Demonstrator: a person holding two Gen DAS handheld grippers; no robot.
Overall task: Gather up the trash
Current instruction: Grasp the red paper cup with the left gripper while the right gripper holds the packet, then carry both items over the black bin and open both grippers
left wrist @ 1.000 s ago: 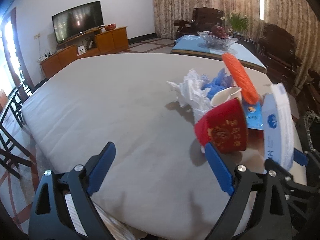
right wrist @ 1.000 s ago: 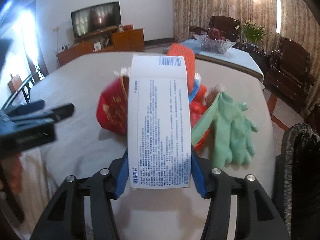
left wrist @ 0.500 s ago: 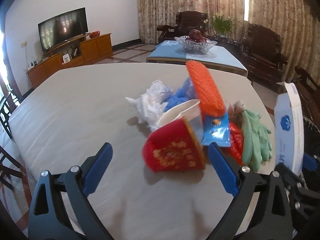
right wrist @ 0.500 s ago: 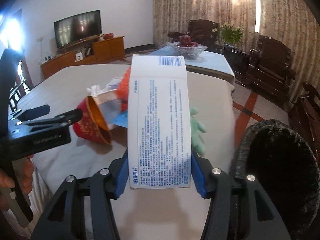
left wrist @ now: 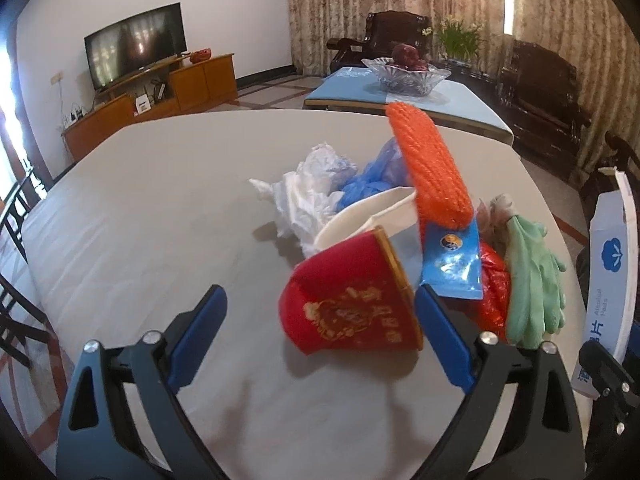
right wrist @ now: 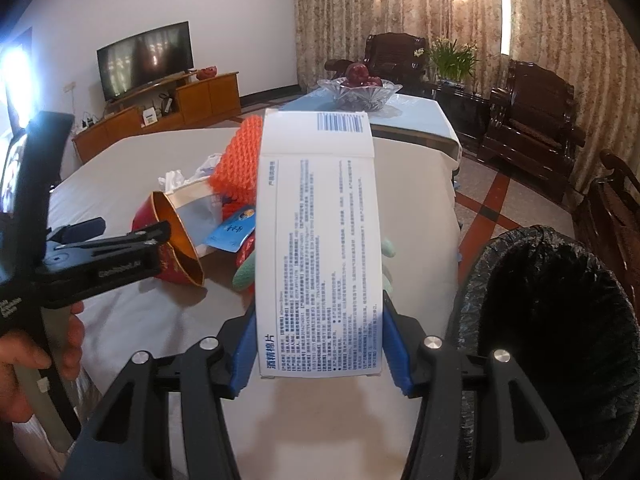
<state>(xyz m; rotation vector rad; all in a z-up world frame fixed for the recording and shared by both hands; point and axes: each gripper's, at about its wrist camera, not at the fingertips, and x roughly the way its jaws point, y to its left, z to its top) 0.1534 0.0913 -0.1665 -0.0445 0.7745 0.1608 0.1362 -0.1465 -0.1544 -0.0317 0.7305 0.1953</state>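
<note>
A pile of trash lies on the grey table: a red paper cup on its side, a white crumpled bag, an orange mesh sleeve, a blue wrapper and a green glove. My left gripper is open, its jaws either side of the red cup. My right gripper is shut on a white box, held above the table edge beside a black-lined trash bin. The box shows at the right of the left wrist view.
A low table with a glass fruit bowl stands behind. Dark wooden chairs line the curtained wall at the right. A TV on a wooden cabinet is at the back left. Dark chairs stand at the table's left.
My left gripper has swung right and closer to the red cup. My right gripper has carried the white box to the right, bringing the trash bin into view.
</note>
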